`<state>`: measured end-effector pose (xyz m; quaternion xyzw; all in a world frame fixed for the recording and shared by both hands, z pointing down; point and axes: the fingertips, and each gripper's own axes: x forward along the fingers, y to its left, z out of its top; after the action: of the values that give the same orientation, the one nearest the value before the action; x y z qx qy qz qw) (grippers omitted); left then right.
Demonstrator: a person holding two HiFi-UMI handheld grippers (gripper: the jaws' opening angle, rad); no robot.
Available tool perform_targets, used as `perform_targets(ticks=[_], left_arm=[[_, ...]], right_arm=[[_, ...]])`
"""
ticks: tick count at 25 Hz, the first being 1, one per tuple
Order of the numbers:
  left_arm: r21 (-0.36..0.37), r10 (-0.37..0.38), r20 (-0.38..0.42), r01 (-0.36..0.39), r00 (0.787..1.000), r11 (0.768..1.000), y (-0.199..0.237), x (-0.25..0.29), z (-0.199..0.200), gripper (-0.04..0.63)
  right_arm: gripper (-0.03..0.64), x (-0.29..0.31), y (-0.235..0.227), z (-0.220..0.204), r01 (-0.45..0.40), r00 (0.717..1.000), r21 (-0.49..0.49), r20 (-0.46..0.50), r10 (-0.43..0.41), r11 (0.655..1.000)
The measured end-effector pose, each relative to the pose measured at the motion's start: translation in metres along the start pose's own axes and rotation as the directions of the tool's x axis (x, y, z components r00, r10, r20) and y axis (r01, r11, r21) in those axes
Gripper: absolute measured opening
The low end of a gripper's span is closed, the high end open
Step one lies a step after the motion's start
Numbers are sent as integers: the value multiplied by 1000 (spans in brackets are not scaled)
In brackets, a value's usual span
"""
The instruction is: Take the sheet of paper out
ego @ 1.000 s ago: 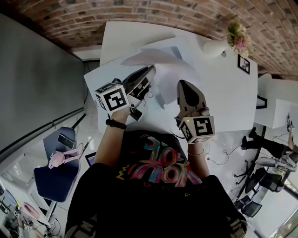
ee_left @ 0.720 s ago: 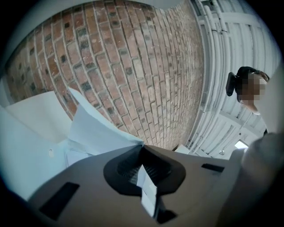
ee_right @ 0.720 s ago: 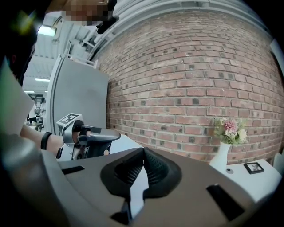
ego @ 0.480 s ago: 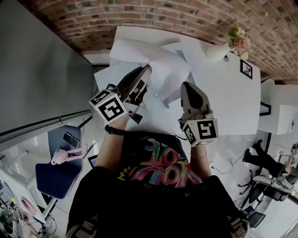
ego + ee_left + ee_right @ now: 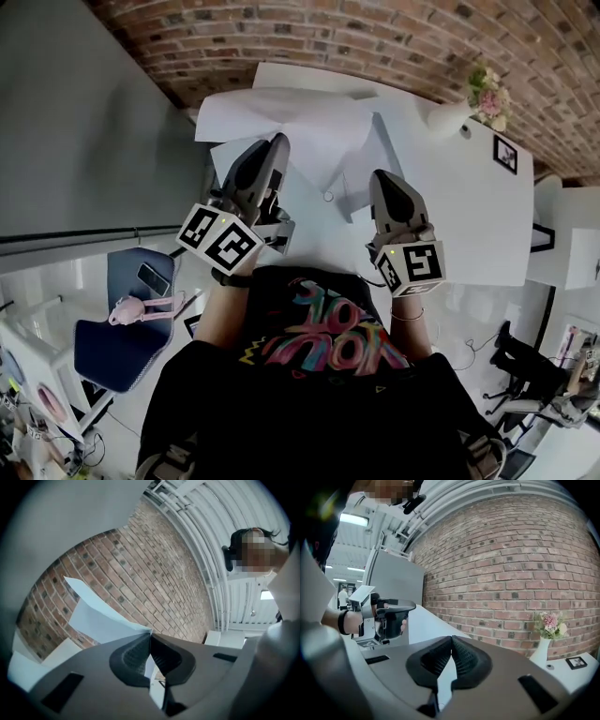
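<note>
**Left jaws are pinching the sheet, and it is fanning toward the bench's far left corner**

You are holding the sheet of paper (image 5: 300, 117) in your left hand-held gripper (image 5: 278, 141). Its ribbed pads are clenched on 1 edge, with the paper running down between them. From that pinch the sheet is spreading away from you and to your left. It is hanging over the far left corner of the bench (image 5: 469, 216), close to the brick wall (image 5: 394, 42). Its long axis is running roughly along the bench's far edge, across the line your left jaws are pointing. Any further pull is therefore going to drag it sideways rather than lengthwise.

The right hand-held gripper (image 5: 378, 176) is sitting nearer the middle of the bench, just beside a pale flat sleeve (image 5: 356, 159). The sheet's right end is reaching toward that sleeve. I cannot tell whether that end is clear of it. Your right jaws are also pressed together at the tips. A white sliver is showing between the pads, but it could be a pinched edge or just the bench behind. The left hand is clearly the one doing the work.

The paper is looking thin, matte and floppy, and it is creasing into 2 planes with a sharp free corner. The bench is looking smooth, white and hard. A white vase (image 5: 448, 117) of pink flowers is standing at the far right corner, well apart from the sheet.
</note>
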<state>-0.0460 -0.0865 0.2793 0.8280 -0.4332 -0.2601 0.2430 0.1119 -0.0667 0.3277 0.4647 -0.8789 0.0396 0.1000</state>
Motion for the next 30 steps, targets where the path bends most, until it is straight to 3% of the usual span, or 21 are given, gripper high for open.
perform_targets(ticks=[5,9,15,21,30], left_arm=[[157,44,10,-45,999,987,-7,-17,12,23],[283,70,-1,-67,998,957,-14,-28,14,23],[385,117,2,-109,993,916,-15,-39,9,23],[437,136,-20,-114,990,892,-15,-42,0,23],[435,141,-44,-108,989,894,-13,-38,-8,23]], right_arm=[[17,-1,5,9,-11,1000,-10,19,11,1000],[17,-1,5,13,-8,1000,-9,29,9,1000],[17,-5,0,18,-6,999,-8,46,7,1000],[17,-13,-9,21,21,998,15,59,-22,1000],[17,-18,-12,19,13,999,17,51,-14,1000]])
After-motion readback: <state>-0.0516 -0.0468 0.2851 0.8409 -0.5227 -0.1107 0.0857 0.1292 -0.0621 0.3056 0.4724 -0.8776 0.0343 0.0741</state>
